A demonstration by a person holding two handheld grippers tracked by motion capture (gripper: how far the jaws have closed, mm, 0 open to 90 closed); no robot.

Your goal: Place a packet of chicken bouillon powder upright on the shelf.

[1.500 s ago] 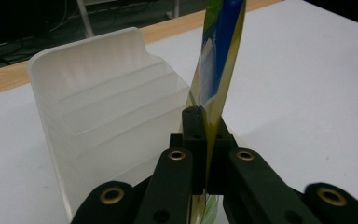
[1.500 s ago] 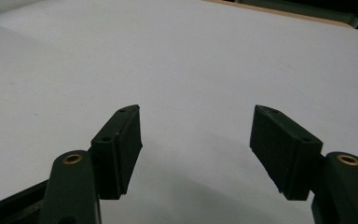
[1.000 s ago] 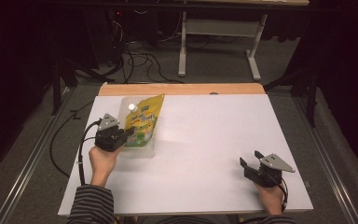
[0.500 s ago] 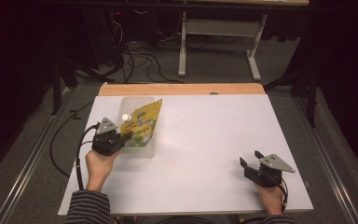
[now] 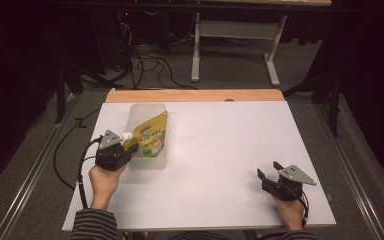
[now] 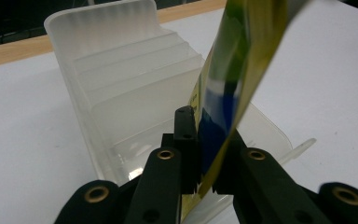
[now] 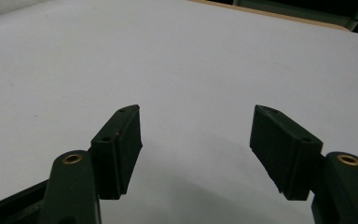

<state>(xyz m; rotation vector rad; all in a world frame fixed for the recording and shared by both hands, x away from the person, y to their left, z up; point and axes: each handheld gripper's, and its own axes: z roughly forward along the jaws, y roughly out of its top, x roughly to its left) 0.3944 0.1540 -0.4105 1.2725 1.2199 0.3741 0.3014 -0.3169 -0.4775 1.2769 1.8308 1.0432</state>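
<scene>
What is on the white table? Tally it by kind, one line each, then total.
Pouch: 1
Clear rack: 1
Grippers: 2, left shut on the pouch, right open
Total: 4

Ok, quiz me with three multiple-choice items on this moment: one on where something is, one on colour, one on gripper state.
1. Where is the clear rack?
A. left part of the table
B. right part
C. on the floor

2. What is the pouch's main colour?
A. red
B. yellow
C. black

3. What state is the right gripper in?
A. shut on the pouch
B. shut, holding nothing
C. open, holding nothing

Answers:
1 A, the high view shows it by the left gripper.
2 B, its printed face is yellow with some green.
3 C, its jaws stand apart over bare table.
</scene>
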